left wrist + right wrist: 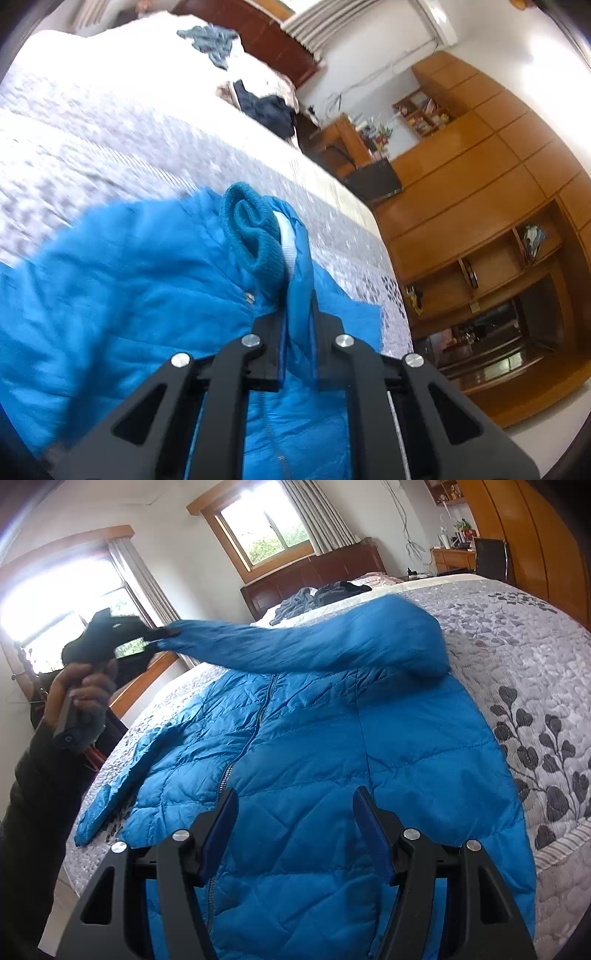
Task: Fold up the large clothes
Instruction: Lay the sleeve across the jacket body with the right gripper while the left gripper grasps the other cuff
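A bright blue quilted jacket lies front up on the bed, its zip running down the middle. My left gripper is shut on the end of one sleeve, whose knit cuff sticks out past the fingertips. In the right wrist view the left gripper holds that sleeve lifted and stretched across the jacket's top. The other sleeve lies flat at the left. My right gripper hovers open over the jacket's lower half, nothing between its fingers.
The bed has a grey leaf-patterned quilt. Other clothes lie in a heap near the dark wooden headboard. Wooden wardrobes and shelves stand past the bed's edge. A hand and dark sleeve hold the left gripper.
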Demonstrator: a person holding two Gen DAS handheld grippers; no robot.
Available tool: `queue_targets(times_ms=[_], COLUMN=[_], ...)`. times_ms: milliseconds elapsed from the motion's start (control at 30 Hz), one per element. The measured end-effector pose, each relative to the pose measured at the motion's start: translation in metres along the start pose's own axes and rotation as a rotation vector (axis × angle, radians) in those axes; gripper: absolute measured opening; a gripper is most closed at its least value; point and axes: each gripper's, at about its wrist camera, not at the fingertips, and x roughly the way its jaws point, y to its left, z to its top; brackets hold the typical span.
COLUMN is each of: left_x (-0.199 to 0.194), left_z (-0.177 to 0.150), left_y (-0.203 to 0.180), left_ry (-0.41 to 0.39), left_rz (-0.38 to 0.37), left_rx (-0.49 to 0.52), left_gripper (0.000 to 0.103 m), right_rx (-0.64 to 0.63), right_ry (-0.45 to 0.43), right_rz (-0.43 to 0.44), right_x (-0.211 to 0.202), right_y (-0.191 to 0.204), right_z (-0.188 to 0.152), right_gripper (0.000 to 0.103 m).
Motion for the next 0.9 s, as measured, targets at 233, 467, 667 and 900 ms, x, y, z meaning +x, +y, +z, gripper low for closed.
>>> queue_targets(times_ms=[233,467,667,900], left_x=[0.002,0.019,-0.037,0.038], left_z=[-0.023,-0.039,-0.026,-0.029], left_y=[0.079,0.118,0.067,0.065], left_ry=[0.048,0.095,-0.106,0.068], left_rz=[0.098,0.203,0.181,0.123], left_rx=[-0.100,-0.154,-0.089,-0.099], left_gripper=[0.007,0.022,0.059,0.059], right_rx=[0.011,0.009,0.030,0.028], right_ry=[0.004,0.001,-0.006,-0.003], right_rz=[0.022,0.024,0.041,0.061], right_x=[-0.001,-0.002,-0.005,-0.005], right_y=[0.002,0.005,0.004,0.015], right_z=[-0.002,0.001,0.003,-0.001], right_gripper=[0.065,0.065,0.069,0.069])
